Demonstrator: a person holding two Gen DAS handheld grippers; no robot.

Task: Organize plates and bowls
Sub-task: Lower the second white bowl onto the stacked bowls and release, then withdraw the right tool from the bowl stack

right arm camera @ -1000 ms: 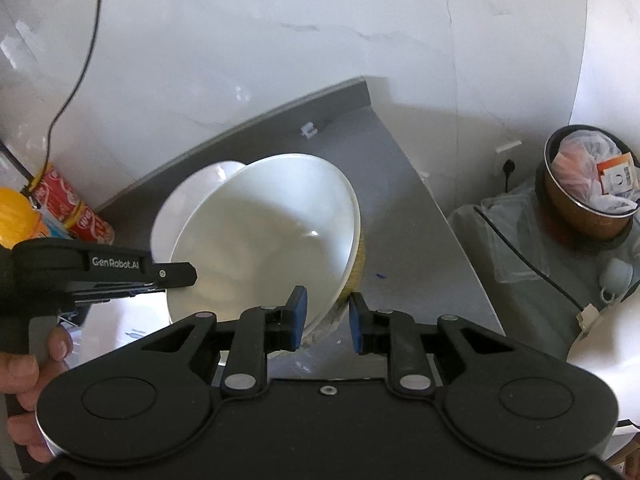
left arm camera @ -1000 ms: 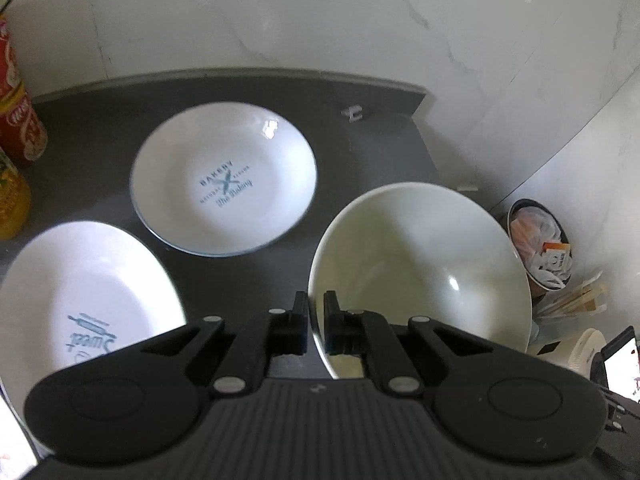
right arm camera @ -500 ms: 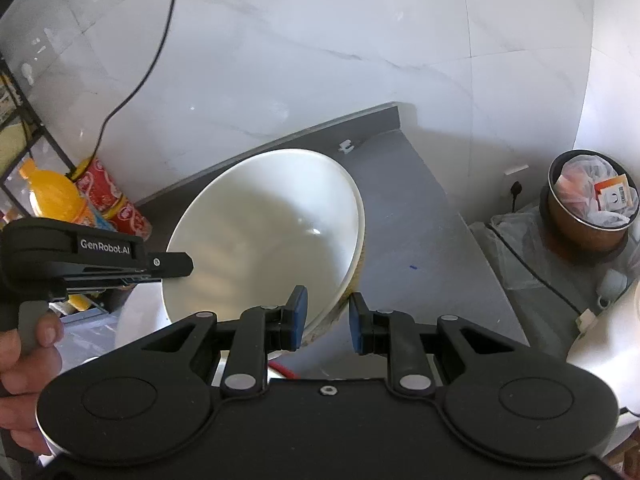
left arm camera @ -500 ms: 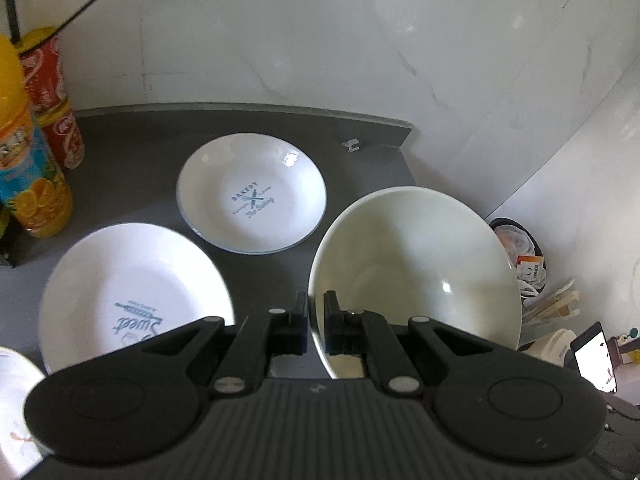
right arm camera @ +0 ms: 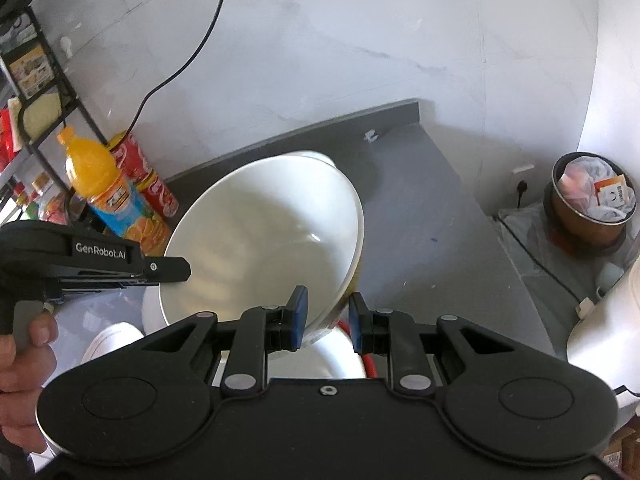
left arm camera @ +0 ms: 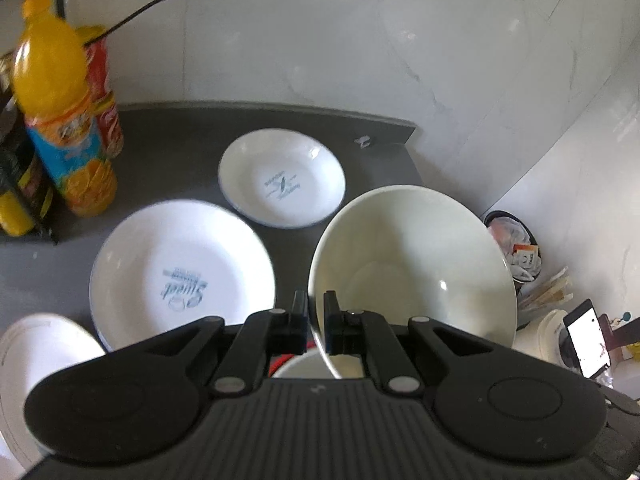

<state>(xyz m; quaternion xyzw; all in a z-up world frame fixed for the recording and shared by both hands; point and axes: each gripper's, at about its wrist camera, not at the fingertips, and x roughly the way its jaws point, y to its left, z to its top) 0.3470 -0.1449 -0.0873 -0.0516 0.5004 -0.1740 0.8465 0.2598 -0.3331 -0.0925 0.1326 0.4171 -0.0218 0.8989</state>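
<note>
Lifting clear: my left tool (left arm camera: 316, 326) and right tool (right arm camera: 324, 318) each pinch the big bowl's (left arm camera: 412, 264) rim — it has risen off the counter (left arm camera: 180, 152), away from the two plates (left arm camera: 182, 276), ready for stacking elsewhere.

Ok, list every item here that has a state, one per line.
Left gripper: shut on bowl rim.
Right gripper: shut on bowl rim.
Large white bowl: held aloft, tilted.
Bakery plate: flat on counter.
Sweet plate: flat on counter.
Orange juice bottle: upright, capped.
</note>
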